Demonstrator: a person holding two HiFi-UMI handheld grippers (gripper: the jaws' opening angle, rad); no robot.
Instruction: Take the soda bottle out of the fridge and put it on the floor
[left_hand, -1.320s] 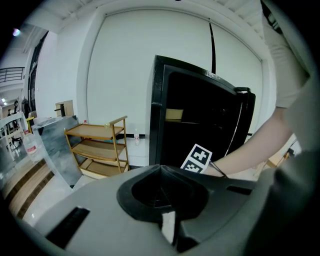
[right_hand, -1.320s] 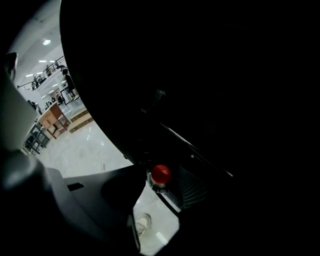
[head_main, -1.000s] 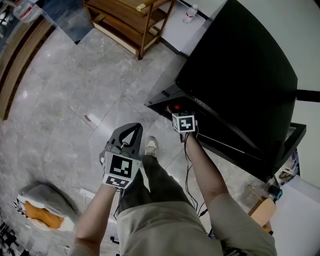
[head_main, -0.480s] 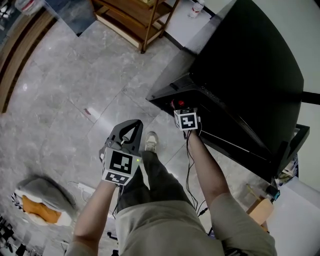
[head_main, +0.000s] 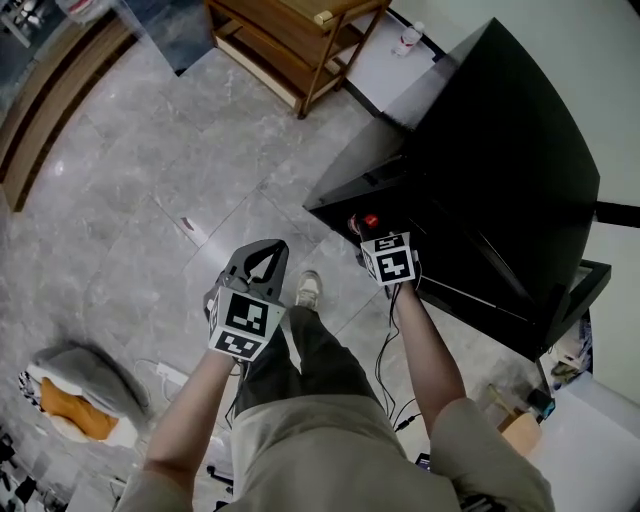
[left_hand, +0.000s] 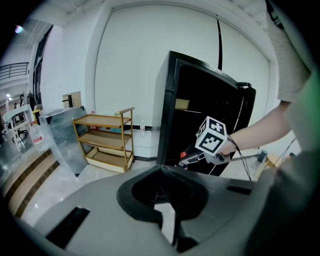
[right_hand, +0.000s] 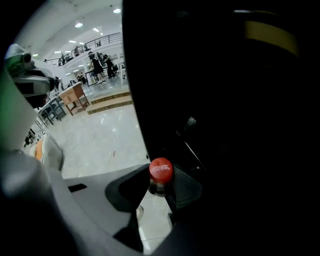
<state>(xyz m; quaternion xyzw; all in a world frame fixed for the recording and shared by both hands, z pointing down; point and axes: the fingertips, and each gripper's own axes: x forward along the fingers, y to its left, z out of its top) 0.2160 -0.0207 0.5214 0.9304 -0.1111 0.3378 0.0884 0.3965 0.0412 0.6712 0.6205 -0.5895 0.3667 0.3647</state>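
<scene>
Black fridge (head_main: 500, 150): fills everything ahead and to the right of the right tool (head_main: 368, 228), whose tips sit at its lower front edge. Grey tile floor (head_main: 150, 170) lies under both tools. Wooden shelf rack (head_main: 290, 40) is well ahead of the left tool (head_main: 268, 250), by the wall.

Left tool: jaws together, nothing in them, over the floor, left of the right tool and apart from it.

Right tool: jaws have just been closing, now clamped on the soda bottle (right_hand: 160, 171) at the neck, red cap up between the jaws. Bottle body is lost in the dark.
</scene>
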